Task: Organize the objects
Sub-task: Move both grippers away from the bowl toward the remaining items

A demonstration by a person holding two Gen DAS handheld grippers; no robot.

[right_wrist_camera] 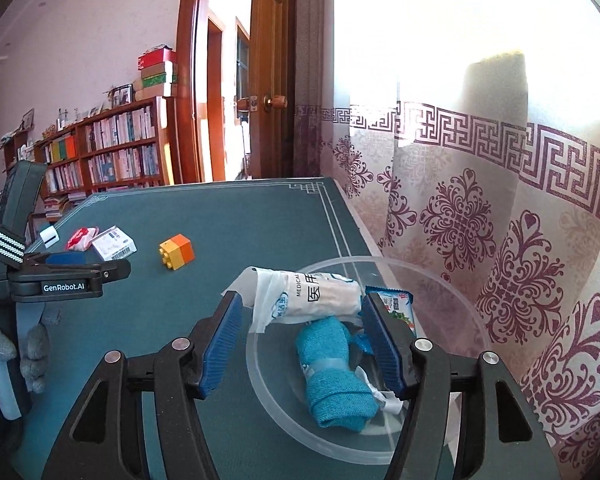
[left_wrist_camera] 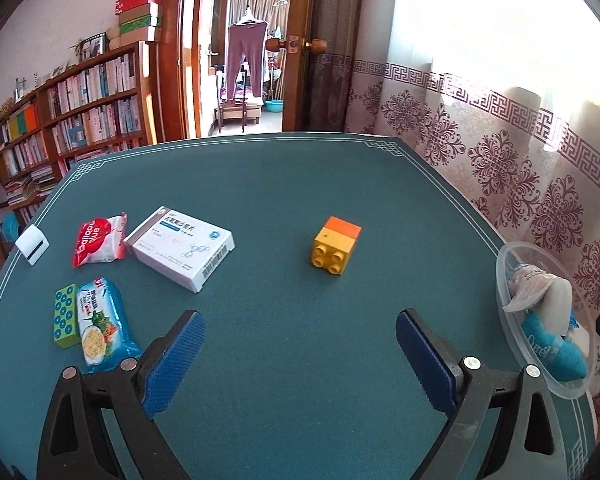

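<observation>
My left gripper (left_wrist_camera: 300,320) is open over bare green table felt, with nothing between its blue pads. Ahead of it lies a yellow and orange brick (left_wrist_camera: 334,246). A white medicine box (left_wrist_camera: 182,248), red snack packet (left_wrist_camera: 96,242), green brick (left_wrist_camera: 65,316) and blue noodle packet (left_wrist_camera: 102,326) lie to the left. My right gripper (right_wrist_camera: 302,300) is open over a clear bowl (right_wrist_camera: 440,276). A white medical packet (right_wrist_camera: 320,296) lies between its pads without being pressed, above a teal rolled cloth (right_wrist_camera: 336,376) and a blue packet (right_wrist_camera: 400,304).
The bowl (left_wrist_camera: 540,312) sits at the table's right edge, close to a patterned curtain (right_wrist_camera: 500,240). A small white device (left_wrist_camera: 32,245) lies near the left edge. A gloved hand (right_wrist_camera: 4,344) holds the left gripper (right_wrist_camera: 104,265). Bookshelves and a doorway stand beyond the table.
</observation>
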